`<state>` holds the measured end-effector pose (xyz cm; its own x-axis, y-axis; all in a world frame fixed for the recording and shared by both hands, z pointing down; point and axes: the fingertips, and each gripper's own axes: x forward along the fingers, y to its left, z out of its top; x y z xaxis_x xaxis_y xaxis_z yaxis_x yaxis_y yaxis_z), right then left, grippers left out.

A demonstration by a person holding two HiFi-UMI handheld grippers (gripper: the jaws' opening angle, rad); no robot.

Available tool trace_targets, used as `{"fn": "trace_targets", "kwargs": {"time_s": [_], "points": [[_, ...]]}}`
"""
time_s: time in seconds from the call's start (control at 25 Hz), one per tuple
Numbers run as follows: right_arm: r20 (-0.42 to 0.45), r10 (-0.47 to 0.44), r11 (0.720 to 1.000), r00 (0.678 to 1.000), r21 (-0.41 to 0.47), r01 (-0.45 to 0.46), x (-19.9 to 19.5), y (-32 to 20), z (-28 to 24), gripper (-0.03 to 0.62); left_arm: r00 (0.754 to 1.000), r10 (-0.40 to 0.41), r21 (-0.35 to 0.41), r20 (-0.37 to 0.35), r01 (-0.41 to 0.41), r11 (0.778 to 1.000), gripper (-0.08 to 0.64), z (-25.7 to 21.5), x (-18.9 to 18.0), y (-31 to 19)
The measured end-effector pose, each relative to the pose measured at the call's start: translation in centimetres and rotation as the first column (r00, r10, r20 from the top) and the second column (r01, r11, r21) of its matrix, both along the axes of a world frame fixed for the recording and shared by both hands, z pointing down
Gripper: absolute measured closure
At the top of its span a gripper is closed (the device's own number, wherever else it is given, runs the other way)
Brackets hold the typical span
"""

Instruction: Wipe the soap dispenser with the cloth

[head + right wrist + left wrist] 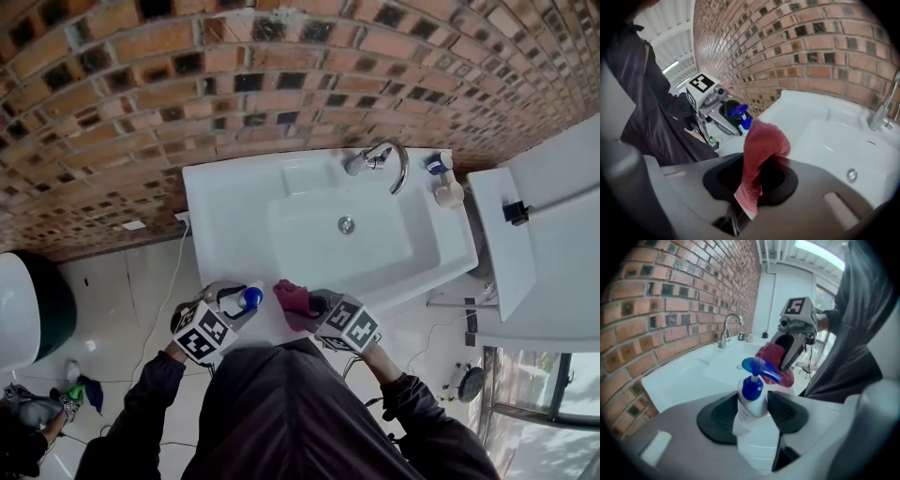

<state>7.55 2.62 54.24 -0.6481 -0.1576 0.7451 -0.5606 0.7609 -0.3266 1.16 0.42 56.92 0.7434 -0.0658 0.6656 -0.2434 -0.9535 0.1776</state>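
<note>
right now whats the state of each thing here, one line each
soap dispenser: clamped in the left jaws, nozzle toward the cloth
cloth: bunched, pinched in the right jaws
left gripper: shut on the soap dispenser
right gripper: shut on the cloth
tap: no water running
sink: basin empty

**Surfaces and Finishes at the Sink**

The soap dispenser (752, 397) is seen to be of smooth plastic, white in the body and glossy blue at the pump. The cloth (761, 147) is shown as red fabric with a rough, looped nap. On the left gripper (753, 411), matt black ribbed pads (790, 412) are set in smooth grey plastic. The sink (230, 202) is finished in glossy white, and light is reflected from the polished metal tap (380, 157). The wall (169, 84) is built of rough, matt brick; the floor (141, 272) is laid with pale, faintly shiny tiles.
</note>
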Motion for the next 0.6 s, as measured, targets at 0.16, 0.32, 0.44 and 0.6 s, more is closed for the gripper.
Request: {"fn": "trace_targets", "kwargs": {"time_s": [0.16,0.32,0.44,0.6], "points": [[0.102,-0.011,0.999,0.995,0.038,0.007,-1.5,-2.1,-3.3,0.526,0.979,0.202,0.053,0.0,-0.201,0.978,0.361,-0.1,0.1,0.6],[0.023,-0.06,0.998,0.998,0.015,0.06,-2.4,-3.3,-1.8,0.526,0.951,0.31,0.072,0.011,-0.31,0.948,0.374,0.0,0.4,1.1],[-0.028,-0.079,0.995,0.996,-0.062,0.077,-2.2,-3.9,0.5,0.526,0.941,0.338,0.075,0.021,-0.339,0.938,0.374,0.0,0.9,1.0],[0.142,-0.027,0.97,0.989,-0.236,0.061,-2.7,-4.6,1.3,0.525,0.946,0.325,0.063,0.011,-0.325,0.944,0.374,-0.1,0.8,0.7]]}}
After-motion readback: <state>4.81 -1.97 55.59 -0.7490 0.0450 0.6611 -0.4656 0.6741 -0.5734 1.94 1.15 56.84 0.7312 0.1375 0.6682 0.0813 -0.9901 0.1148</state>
